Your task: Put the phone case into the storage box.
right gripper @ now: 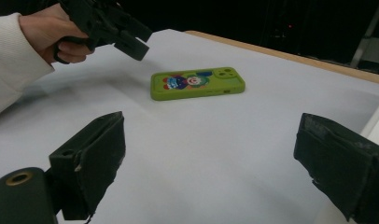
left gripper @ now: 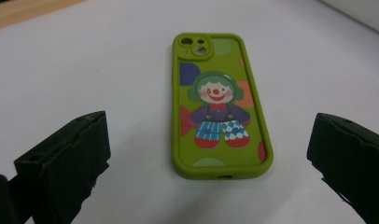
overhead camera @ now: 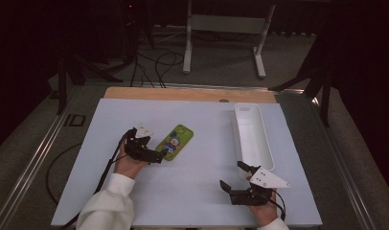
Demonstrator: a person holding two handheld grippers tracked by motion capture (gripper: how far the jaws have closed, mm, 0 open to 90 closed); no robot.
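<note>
Green phone case [overhead camera: 175,142] lies flat on the white mat [overhead camera: 192,191], clown print up, a bit left of centre in the high view, long axis running roughly 7 to 1 o'clock with the camera cutout at the 1 o'clock end. Left gripper [overhead camera: 156,154] sits at the case's 7 o'clock end, just beside its bottom edge; can't tell from above whether it touches. Left gripper view: case [left gripper: 220,107] dead ahead at 12 o'clock between the two black jaws, which stand wide apart, released, nothing in them, both clear of the case sides. Right gripper [overhead camera: 233,179] is well apart from the case, at about 4 o'clock from it near the front edge of the mat, just beside the near end of the white tray [overhead camera: 264,139]. Its jaws are spread too, holding nothing. Right gripper view: case [right gripper: 197,84] at 12 o'clock further off, left gripper [right gripper: 131,39] at 11 o'clock hanging just above and beside the case's end, held by a hand [right gripper: 50,30] in a white sleeve. Tray runs along the mat's right side, 12 to 5 o'clock.
</note>
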